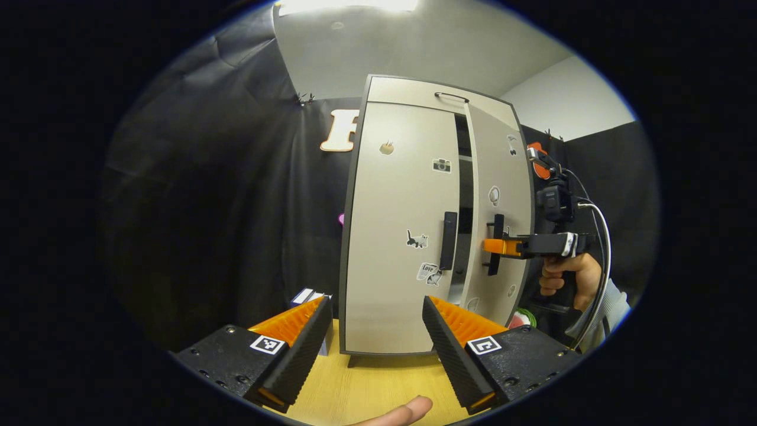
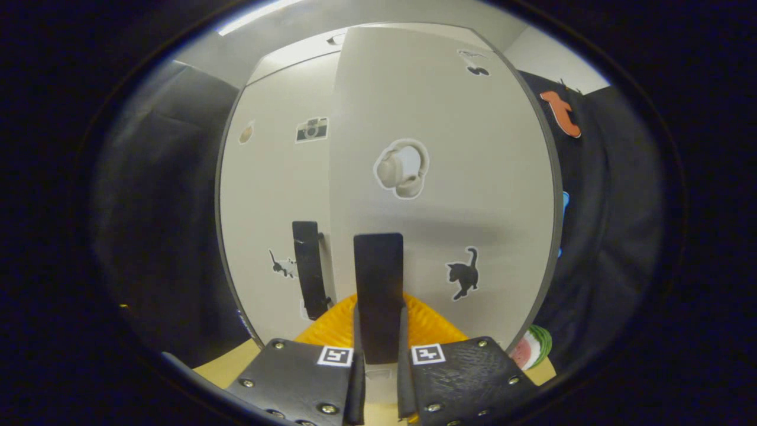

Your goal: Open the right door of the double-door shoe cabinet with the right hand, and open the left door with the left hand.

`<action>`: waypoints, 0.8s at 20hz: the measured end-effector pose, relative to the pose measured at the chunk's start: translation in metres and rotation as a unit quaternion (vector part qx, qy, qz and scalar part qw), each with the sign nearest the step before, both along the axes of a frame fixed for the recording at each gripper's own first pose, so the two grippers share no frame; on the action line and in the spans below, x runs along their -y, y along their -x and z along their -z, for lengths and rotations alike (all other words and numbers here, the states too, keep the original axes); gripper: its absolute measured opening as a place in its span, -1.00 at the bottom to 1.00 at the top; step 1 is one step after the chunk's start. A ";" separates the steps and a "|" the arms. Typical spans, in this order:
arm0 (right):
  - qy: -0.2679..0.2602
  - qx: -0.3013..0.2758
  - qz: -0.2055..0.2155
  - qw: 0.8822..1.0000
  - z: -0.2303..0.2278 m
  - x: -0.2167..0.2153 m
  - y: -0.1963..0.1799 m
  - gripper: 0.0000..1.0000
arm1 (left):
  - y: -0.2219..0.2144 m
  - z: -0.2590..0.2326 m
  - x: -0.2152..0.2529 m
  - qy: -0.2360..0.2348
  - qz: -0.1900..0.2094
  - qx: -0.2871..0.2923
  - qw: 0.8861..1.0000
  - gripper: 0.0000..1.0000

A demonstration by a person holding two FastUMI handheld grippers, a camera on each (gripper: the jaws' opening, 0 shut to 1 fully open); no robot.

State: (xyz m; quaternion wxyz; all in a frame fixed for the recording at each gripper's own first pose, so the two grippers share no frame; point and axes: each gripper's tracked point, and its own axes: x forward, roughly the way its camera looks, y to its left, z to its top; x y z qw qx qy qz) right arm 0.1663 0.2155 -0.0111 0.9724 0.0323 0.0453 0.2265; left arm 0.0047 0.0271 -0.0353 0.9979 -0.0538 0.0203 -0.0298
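Shoe cabinet (image 1: 408, 236) stood upright on the wooden counter (image 1: 378, 384), near its far edge, against the black booth wall. Two doors, two black vertical handles, one per door.

Right door (image 1: 494, 225) was swung partly ajar; a dark gap showed between it and the left door (image 1: 402, 236), which sat flush and closed.

Right gripper (image 1: 494, 245), held by a hand (image 1: 571, 278), was clamped on the right door handle (image 2: 378, 296): in the right gripper view both fingers pressed the handle's sides, the handle rising straight up between them.

Left gripper (image 1: 375, 337) hovered over the counter in front of the cabinet, jaws spread wide, gripping nothing. Left door handle (image 1: 449, 239) lay ahead of it, above and slightly right, well apart.

Stickers on both doors: a camera (image 1: 441, 165), cats, headphones (image 2: 402, 168).
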 end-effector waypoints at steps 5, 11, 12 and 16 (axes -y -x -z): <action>-0.010 -0.003 -0.027 1.000 -0.001 0.023 0.020 -0.57 | 0.000 -0.001 0.014 -0.004 0.002 -0.003 1.000 0.93; -0.020 -0.005 -0.049 0.999 0.000 0.056 0.041 -0.58 | 0.003 0.000 0.035 -0.012 0.014 -0.002 1.000 0.92; -0.022 -0.005 -0.051 0.998 0.000 0.063 0.044 -0.58 | 0.005 0.000 0.038 -0.011 0.014 -0.003 1.000 0.92; -0.019 -0.005 -0.049 0.999 0.000 0.083 0.053 -0.58 | 0.002 0.000 0.047 -0.017 0.010 -0.001 1.000 0.93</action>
